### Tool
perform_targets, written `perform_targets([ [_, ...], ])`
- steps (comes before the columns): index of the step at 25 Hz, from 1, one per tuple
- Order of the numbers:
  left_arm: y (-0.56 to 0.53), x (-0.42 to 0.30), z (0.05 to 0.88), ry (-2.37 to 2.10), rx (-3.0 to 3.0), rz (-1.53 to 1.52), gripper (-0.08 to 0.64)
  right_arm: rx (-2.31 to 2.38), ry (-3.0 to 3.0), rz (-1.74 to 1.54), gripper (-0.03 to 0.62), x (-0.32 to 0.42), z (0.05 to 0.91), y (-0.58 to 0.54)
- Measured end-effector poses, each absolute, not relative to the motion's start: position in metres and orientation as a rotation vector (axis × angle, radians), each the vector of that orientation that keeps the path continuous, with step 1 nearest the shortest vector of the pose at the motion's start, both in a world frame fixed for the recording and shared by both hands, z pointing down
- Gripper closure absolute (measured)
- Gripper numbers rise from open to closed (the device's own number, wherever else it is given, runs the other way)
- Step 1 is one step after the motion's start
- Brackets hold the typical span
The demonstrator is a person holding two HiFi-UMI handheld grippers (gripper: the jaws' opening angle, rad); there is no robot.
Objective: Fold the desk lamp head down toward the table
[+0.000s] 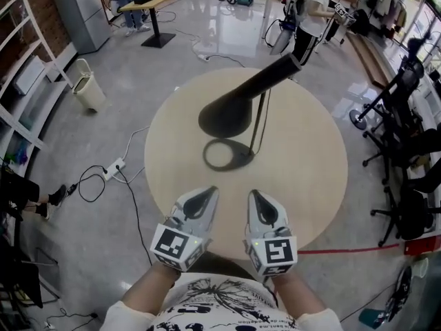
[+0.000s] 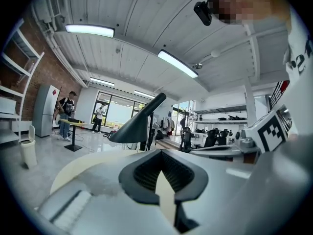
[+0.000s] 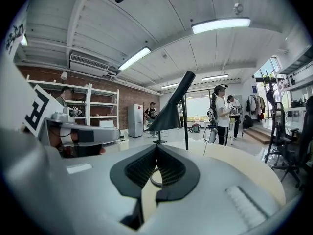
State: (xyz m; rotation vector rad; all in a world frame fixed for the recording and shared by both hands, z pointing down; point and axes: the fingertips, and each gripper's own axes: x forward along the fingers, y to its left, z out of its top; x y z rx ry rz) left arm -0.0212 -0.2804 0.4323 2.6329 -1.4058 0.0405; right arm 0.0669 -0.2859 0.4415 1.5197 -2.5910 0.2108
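A black desk lamp stands on the round beige table [image 1: 310,171]. Its cone head [image 1: 231,109] is tilted, mouth facing down and to the left, over a ring-shaped base [image 1: 227,155]; a thin stem [image 1: 260,119] rises beside it. My left gripper [image 1: 209,192] and right gripper [image 1: 255,195] hover side by side at the table's near edge, well short of the lamp. Both are shut with nothing between the jaws. The lamp head [image 2: 136,125] shows ahead of the left gripper [image 2: 161,153]. It also appears as lamp head [image 3: 168,115] beyond the right gripper [image 3: 156,148].
Black office chairs [image 1: 406,136] crowd the right side. A white bin [image 1: 88,87] and a power strip with cables [image 1: 114,167] lie on the floor to the left. A person [image 1: 311,12] stands beyond the table. Red tape [image 1: 344,249] marks the floor.
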Motion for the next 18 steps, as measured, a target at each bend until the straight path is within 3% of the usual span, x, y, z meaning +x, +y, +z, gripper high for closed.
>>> perform_targets([
  [10,-0.241,-0.022,0.424,-1.431,2.632,0.036,0.557,1.519,-2.576,0.199,0.583,0.074,0.449,-0.239],
  [18,-0.144,-0.030,0.427,-1.442,2.598,-0.018,0.555,1.539,-2.563,0.173,0.583,0.077,0.444,-0.156],
])
